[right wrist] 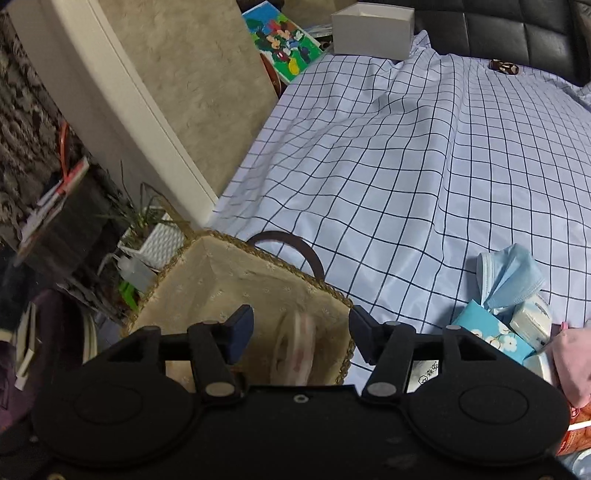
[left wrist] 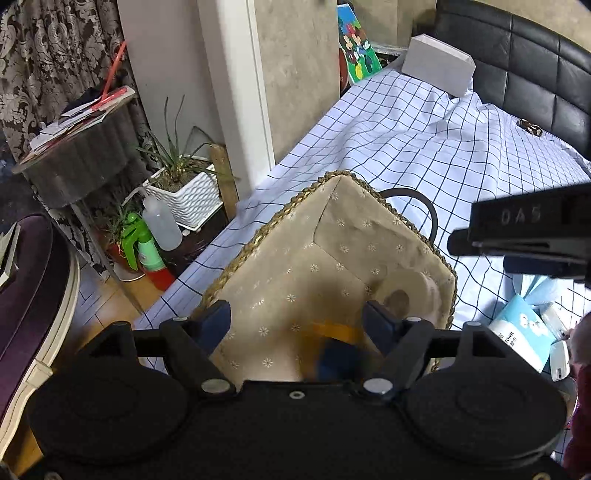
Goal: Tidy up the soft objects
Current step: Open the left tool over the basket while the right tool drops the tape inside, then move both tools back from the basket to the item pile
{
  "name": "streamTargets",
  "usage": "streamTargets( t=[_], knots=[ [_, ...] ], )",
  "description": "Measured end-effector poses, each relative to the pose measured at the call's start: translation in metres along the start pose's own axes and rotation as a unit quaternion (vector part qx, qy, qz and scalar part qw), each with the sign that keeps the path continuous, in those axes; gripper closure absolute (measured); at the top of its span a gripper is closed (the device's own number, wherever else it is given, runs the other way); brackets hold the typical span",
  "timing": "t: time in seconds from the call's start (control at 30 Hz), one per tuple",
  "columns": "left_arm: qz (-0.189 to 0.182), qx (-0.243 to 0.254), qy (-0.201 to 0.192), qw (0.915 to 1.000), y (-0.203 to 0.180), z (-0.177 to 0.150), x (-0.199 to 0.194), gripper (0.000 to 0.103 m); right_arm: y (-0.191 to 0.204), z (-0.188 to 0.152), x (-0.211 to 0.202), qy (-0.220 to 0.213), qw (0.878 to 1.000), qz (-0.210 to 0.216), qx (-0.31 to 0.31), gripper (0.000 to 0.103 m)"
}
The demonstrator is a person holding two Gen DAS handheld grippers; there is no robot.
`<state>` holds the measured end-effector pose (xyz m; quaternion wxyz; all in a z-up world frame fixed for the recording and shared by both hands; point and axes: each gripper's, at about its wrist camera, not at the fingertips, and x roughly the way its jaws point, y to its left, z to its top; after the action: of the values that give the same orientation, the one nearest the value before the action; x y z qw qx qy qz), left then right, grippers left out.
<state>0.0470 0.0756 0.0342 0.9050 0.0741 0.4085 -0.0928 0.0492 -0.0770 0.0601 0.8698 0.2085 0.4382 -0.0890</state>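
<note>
A woven basket (left wrist: 295,206) with beige flowered lining stands at the bed's edge; it also shows in the right wrist view (right wrist: 221,254). A toilet paper roll (left wrist: 410,291) lies in its right end, and a blurred roll (right wrist: 295,347) shows in the right wrist view. A blurred yellow and blue thing (left wrist: 336,343) lies in the basket just below my left gripper (left wrist: 299,319), which is open above the basket. My right gripper (right wrist: 301,326) is open over the basket's right end; its body (left wrist: 524,232) shows in the left wrist view. Blue face masks (right wrist: 509,277) and tissue packs (right wrist: 491,332) lie on the bed to the right.
The checked bedsheet (right wrist: 406,166) covers the bed. A white box (right wrist: 373,29) and a cartoon picture (right wrist: 284,40) sit at the headboard end. Potted plants (left wrist: 181,184), spray bottles (left wrist: 144,247) and a cluttered side table (left wrist: 74,147) stand on the floor to the left. A pink cloth (right wrist: 572,362) lies far right.
</note>
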Motion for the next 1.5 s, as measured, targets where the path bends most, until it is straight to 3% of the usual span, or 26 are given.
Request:
streamTargets(
  t=[0.57,0.83,1.2,1.5],
  knots=[
    [-0.022,0.005,0.022,0.9995,-0.005,-0.002,0.004,0.027,-0.030,-0.007,-0.014,-0.001,0.999,-0.039,0.009,0.044],
    [-0.036,0.029,0.026,0.9986,-0.023,-0.007,0.002,0.026,-0.051,-0.015,-0.027,0.001,0.998,-0.066,0.007,0.042],
    [-0.078,0.067,0.045,0.9937,-0.057,-0.014,0.000,0.025,-0.112,-0.036,-0.060,0.008,0.993,-0.117,0.021,0.039],
    [-0.090,0.099,0.062,0.9891,-0.090,-0.022,0.006,0.025,-0.155,-0.060,-0.084,0.018,0.987,-0.155,0.037,0.038]
  ],
)
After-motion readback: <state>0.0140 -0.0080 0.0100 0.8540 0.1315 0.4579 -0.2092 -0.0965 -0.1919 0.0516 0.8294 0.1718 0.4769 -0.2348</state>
